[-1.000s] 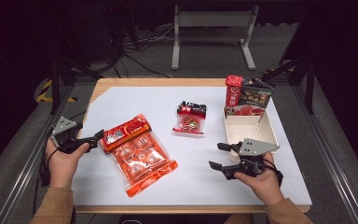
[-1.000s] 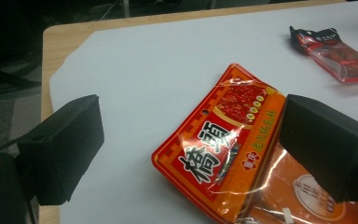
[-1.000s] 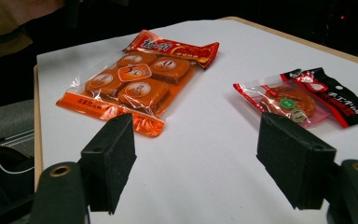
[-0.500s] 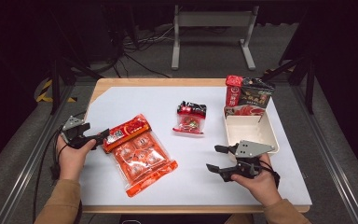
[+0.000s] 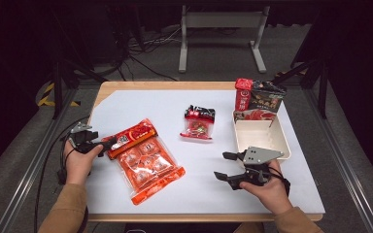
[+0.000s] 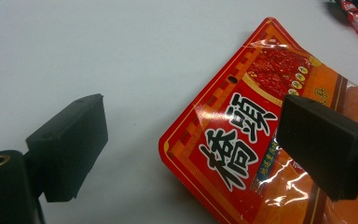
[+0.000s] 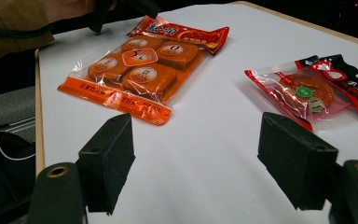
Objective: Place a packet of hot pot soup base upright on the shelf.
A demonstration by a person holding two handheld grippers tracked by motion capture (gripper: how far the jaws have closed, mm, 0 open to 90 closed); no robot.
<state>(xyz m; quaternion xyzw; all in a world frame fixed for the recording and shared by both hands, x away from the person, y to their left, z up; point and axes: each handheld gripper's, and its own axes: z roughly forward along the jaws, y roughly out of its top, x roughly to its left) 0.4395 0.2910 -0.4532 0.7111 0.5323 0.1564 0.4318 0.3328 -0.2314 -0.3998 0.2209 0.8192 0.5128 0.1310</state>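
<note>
Jaws of my left gripper (image 5: 108, 142) stand wide apart around the corner of the red snack pouch (image 6: 242, 154), one pad over its printed face, nothing clamped yet; I judge this a line-up for a pinch. That pouch lies flat, overlapping the orange cake pack (image 5: 148, 165). My right gripper (image 5: 227, 166) hangs open and empty above bare table. The white tray (image 5: 282, 141) beside it holds nothing.
</note>
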